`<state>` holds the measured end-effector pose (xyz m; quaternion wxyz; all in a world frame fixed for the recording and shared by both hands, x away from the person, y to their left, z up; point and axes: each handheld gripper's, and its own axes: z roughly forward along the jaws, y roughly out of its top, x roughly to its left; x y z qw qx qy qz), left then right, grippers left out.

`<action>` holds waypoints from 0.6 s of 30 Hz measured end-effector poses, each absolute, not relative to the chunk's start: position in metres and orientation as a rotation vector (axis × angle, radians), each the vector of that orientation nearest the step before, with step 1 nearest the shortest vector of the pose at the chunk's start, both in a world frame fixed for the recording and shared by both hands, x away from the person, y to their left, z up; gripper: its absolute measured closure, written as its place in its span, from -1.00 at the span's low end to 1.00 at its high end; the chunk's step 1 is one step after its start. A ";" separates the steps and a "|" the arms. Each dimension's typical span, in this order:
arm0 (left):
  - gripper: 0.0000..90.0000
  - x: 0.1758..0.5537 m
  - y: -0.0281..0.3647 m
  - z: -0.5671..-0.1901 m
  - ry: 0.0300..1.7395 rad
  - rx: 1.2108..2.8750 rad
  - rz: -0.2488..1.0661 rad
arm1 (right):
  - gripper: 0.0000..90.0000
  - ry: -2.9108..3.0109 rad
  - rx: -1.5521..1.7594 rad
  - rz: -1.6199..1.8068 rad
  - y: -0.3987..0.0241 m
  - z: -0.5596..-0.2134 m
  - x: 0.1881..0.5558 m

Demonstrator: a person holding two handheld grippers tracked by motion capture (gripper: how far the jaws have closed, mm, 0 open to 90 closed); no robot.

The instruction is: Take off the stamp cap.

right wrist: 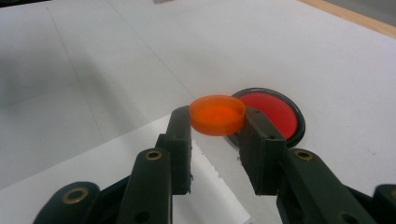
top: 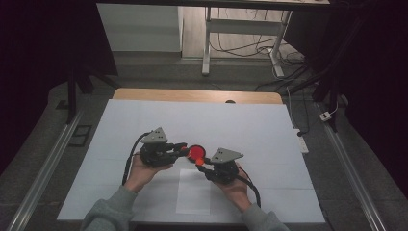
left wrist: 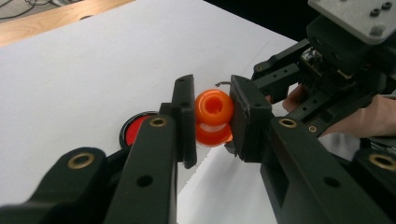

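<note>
We have both claws meeting over the middle of the white tabletop (top: pixel 250 125), each pinching one small orange piece. Our left claw (left wrist: pixel 212 121) is closed down to the width of an orange ring-shaped piece (left wrist: pixel 214 107), its hollow mouth turned toward the camera; held side-on like this, the opening stays free for something to go onto it. A second orange piece shows just under it in the left gripper view, though we cannot tell whether the two touch.

Our right claw (right wrist: pixel 217 135) is closed to a narrow gap on a shallow orange cap (right wrist: pixel 217 114), gripped by its side wall so that its flat top faces up and its underside stays clear. That hold looks chosen for bringing the cap to the ring, or for drawing the two apart; we cannot tell which from here.

A red disc with a black rim (right wrist: pixel 274 115) lies flat on the tabletop just beyond both claws, untouched. In the high view the left hand (top: pixel 144 171) and right hand (top: pixel 235 185) sit close together, the claws nearly tip to tip beside that disc.
</note>
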<state>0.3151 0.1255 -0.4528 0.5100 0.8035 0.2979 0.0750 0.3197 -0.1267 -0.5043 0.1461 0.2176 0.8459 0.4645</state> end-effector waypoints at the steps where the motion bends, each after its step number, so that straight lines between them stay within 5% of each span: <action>1: 0.62 0.315 0.125 -0.453 0.715 1.939 0.179 | 0.44 2.432 0.624 1.339 -0.127 -0.504 0.320; 18: 0.62 0.317 0.123 -0.457 0.718 1.959 0.163 | 0.44 2.388 0.640 1.330 -0.150 -0.500 0.315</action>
